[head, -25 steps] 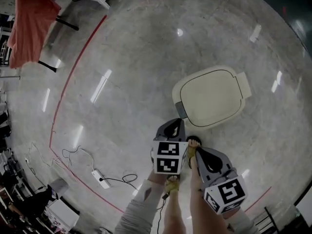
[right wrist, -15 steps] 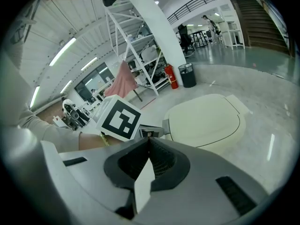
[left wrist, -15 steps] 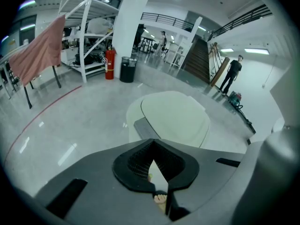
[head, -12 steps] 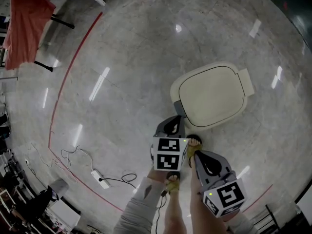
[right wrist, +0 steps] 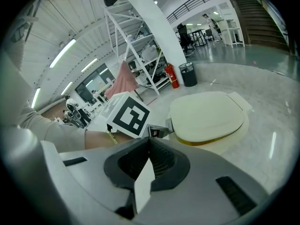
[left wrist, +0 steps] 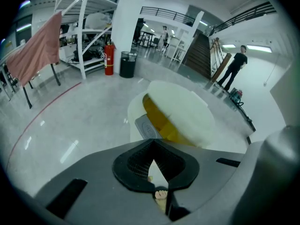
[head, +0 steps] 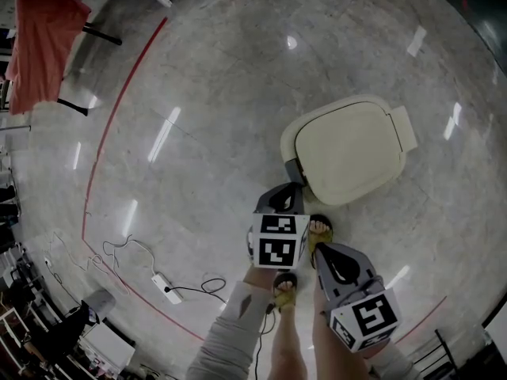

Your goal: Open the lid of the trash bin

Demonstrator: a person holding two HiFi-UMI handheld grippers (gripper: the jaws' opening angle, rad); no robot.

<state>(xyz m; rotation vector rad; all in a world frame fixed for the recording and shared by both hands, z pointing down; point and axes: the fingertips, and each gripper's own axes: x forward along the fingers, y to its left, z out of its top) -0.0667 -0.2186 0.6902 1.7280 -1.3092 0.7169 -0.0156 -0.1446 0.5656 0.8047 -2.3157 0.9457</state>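
A cream trash bin [head: 348, 150] stands on the polished floor, its lid [left wrist: 180, 109] lying low over a yellow liner [left wrist: 159, 118]. A grey tab [head: 295, 170] sits on the bin's near front. My left gripper [head: 287, 190] is shut and empty, its tip just short of that tab [left wrist: 147, 125]. My right gripper [head: 327, 249] hangs lower and nearer to me, also shut with nothing in it. From the right gripper view the lid [right wrist: 208, 112] lies ahead, with the left gripper's marker cube [right wrist: 127, 114] to the left of it. Both jaw pairs meet at their tips [left wrist: 152, 142] [right wrist: 150, 139].
The person's sandalled feet [head: 319, 229] stand right before the bin. A power strip with cable [head: 166, 291] lies at the lower left, inside a red floor line [head: 119, 109]. A red cloth hangs on a rack [head: 40, 38]. A fire extinguisher [left wrist: 108, 60], a black bin [left wrist: 127, 64] and a standing person [left wrist: 234, 67] are far off.
The person has stepped closer to the bin. The left gripper's tip has come nearer to the grey tab. The right gripper has hardly moved.
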